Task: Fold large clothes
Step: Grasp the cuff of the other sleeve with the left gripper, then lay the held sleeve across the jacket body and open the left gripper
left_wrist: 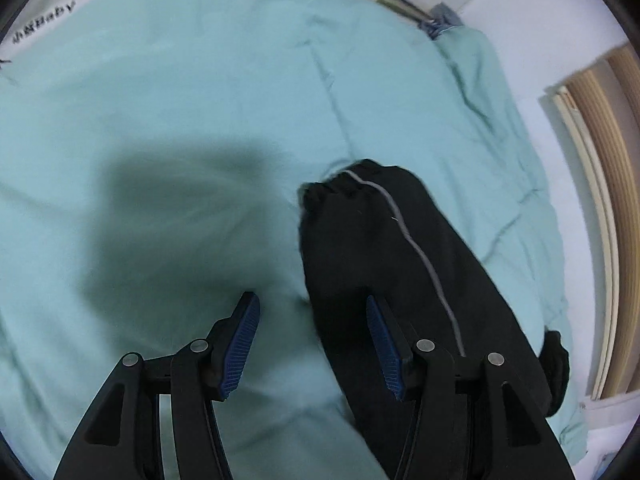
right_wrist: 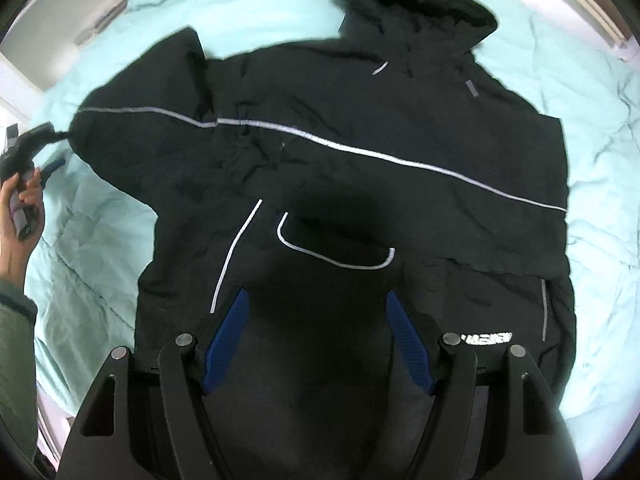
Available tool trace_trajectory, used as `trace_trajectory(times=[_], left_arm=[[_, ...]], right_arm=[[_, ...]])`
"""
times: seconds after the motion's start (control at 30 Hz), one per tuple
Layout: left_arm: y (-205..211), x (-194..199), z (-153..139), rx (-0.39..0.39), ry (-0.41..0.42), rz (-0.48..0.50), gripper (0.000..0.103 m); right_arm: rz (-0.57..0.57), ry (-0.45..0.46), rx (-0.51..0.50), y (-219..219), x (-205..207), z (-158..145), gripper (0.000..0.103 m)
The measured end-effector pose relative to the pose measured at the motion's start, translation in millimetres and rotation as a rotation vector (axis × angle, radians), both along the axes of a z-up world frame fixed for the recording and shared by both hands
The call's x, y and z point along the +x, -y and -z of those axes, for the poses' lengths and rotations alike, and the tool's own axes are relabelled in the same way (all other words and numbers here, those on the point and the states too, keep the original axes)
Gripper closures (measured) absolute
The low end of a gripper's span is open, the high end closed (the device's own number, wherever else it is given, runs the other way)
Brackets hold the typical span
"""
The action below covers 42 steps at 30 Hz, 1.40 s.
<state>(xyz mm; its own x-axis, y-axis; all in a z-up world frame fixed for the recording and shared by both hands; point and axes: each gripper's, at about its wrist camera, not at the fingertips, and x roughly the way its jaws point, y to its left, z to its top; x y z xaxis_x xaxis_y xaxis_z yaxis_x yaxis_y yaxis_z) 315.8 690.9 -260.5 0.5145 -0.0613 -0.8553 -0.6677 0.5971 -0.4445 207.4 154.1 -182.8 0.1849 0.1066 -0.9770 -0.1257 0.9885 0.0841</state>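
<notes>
A black hooded jacket (right_wrist: 360, 152) with grey reflective piping lies flat on a mint-green bedspread (right_wrist: 100, 248), hood at the top. In the left wrist view its sleeve (left_wrist: 384, 248) with an elastic cuff lies on the bedspread (left_wrist: 160, 100). My left gripper (left_wrist: 312, 308) is open, its right finger over the sleeve, nothing between the jaws. It also shows in the right wrist view (right_wrist: 50, 160) at the far left, beside the sleeve end. My right gripper (right_wrist: 316, 300) is open above the jacket's lower front, holding nothing.
White bedding or mattress edge (left_wrist: 560, 40) and a wooden slatted frame (left_wrist: 600, 200) lie to the right of the bedspread. A person's hand and green sleeve (right_wrist: 16, 264) hold the left gripper. White furniture (right_wrist: 60, 8) stands at the upper left.
</notes>
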Motion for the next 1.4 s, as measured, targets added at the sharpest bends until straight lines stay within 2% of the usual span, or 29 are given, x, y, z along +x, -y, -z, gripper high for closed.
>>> trace_trajectory(times=[0.13, 0.3, 0.33, 0.37, 0.4, 0.43, 0.53, 0.7, 0.8, 0.87, 0.93, 1.03, 1.1, 1.27, 1.4], left_arm=[[-8.2, 12.2, 13.7, -0.035, 0.055, -0.022, 0.034], [-7.3, 31.1, 17.6, -0.053, 0.087, -0.014, 0.033], [-3.4, 35.3, 15.1, -0.03, 0.087, 0.0, 0.038], [1.4, 39.0, 11.2, 0.002, 0.09, 0.019, 0.05], [5.7, 42.5, 7.2, 0.04, 0.071, 0.038, 0.07], [8.2, 43.4, 3.5, 0.074, 0.057, 0.044, 0.082], [10.5, 32.5, -16.3, 0.111, 0.095, 0.041, 0.09], [5.8, -12.1, -59.3, 0.151, 0.173, -0.036, 0.091], [-1.0, -37.2, -61.1, 0.188, 0.114, -0.1, 0.091], [0.5, -39.8, -50.3, 0.181, 0.08, -0.082, 0.091], [8.3, -41.0, -47.8, 0.213, 0.055, -0.039, 0.092], [19.9, -51.2, -64.2, 0.227, 0.126, 0.017, 0.092], [30.2, -55.4, -79.4, 0.229, 0.18, 0.055, 0.092], [67.4, -50.9, -115.0, 0.243, 0.268, 0.192, 0.092], [116.4, -39.8, -139.2, 0.286, 0.315, 0.334, 0.092]], right_arm=[[-0.032, -0.061, -0.008, -10.5, 7.8, 23.1, 0.029], [-0.059, -0.095, 0.002, -17.4, 15.0, 38.8, 0.029], [-0.064, -0.099, 0.003, -18.1, 17.1, 40.9, 0.029], [-0.068, -0.101, 0.006, -18.2, 19.0, 42.0, 0.029], [-0.072, -0.1, 0.01, -19.3, 20.6, 42.3, 0.029], [-0.077, -0.095, 0.013, -20.9, 23.0, 42.1, 0.029], [-0.089, -0.074, 0.018, -24.5, 31.4, 41.6, 0.029], [-0.1, -0.014, 0.01, -32.3, 54.3, 36.6, 0.029], [-0.098, 0.057, 0.019, -41.6, 73.7, 27.0, 0.029], [-0.096, 0.113, 0.036, -51.2, 88.4, 22.9, 0.029], [-0.104, 0.142, 0.044, -65.0, 102.0, 24.2, 0.032], [-0.156, 0.177, 0.036, -97.7, 118.5, 32.1, 0.043], [-0.198, 0.186, 0.013, -118.5, 128.6, 44.3, 0.047], [-0.28, 0.166, -0.114, -146.4, 131.9, 87.2, 0.046], [-0.265, 0.148, -0.052, -132.1, 133.1, 77.3, 0.046]])
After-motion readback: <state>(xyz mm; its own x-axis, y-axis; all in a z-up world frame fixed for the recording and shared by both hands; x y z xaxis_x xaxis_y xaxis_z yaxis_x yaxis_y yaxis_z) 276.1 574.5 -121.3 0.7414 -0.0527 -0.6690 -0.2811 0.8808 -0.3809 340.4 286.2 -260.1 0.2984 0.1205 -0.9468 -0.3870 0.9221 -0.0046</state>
